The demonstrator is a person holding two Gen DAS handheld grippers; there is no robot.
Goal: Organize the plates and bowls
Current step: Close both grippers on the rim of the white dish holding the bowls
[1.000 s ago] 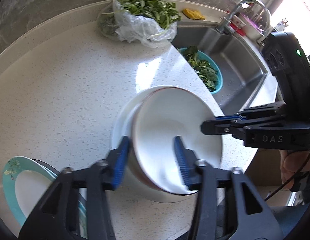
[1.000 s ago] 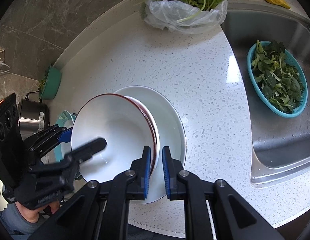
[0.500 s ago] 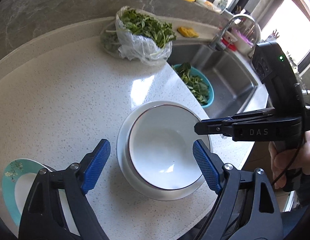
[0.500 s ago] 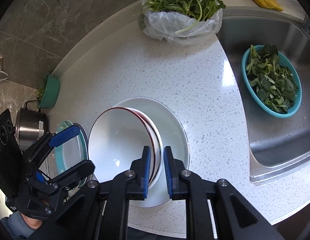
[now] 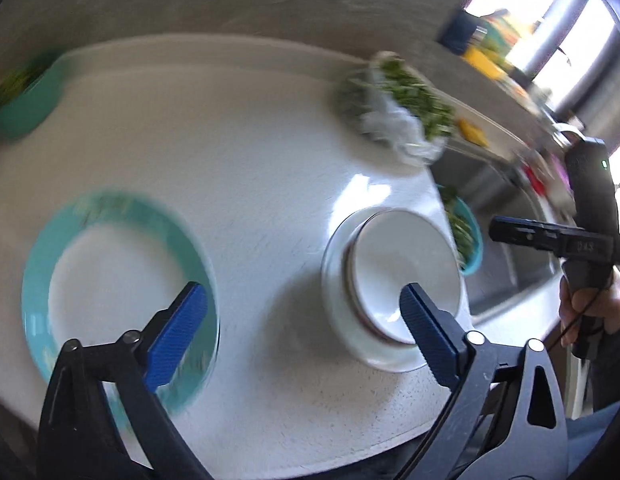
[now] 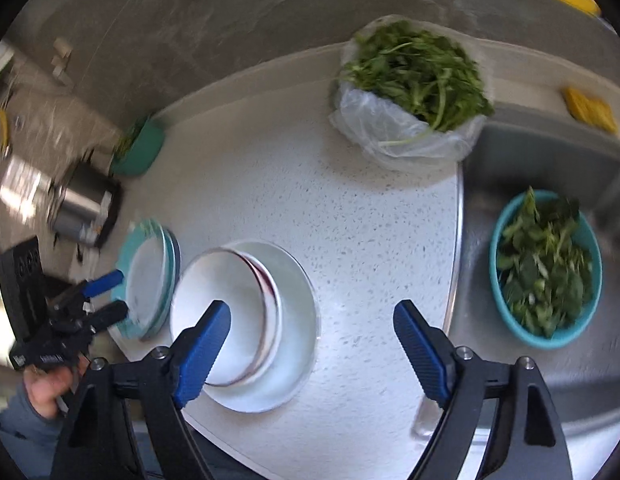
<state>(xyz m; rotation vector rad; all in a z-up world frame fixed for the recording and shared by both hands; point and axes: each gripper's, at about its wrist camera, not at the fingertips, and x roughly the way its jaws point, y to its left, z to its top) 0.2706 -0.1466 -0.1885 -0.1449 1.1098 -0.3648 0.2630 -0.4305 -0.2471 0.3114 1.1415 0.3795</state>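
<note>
Both grippers stood wide above the stacked dishes on the speckled white counter (image 6: 310, 184).

The counter filled most of each view, though the left wrist view was smeared by motion, so the sink (image 6: 550, 168) and the bag of greens (image 6: 410, 92) showed clearly only from the right. The teal-rimmed plate (image 5: 110, 280) lay near the counter's left edge, its pattern blurred and its near rim hidden behind a blue pad. Well apart from it, the white bowl (image 6: 230, 312) sat nested in a wider white dish (image 6: 298, 308) just beside the sink's edge. The left gripper (image 5: 302, 320) and the right gripper (image 6: 310, 340) were both opening, nothing between their jaws. The teal colander (image 6: 546, 268) of leaves sat in the sink, fuzzy.
</note>
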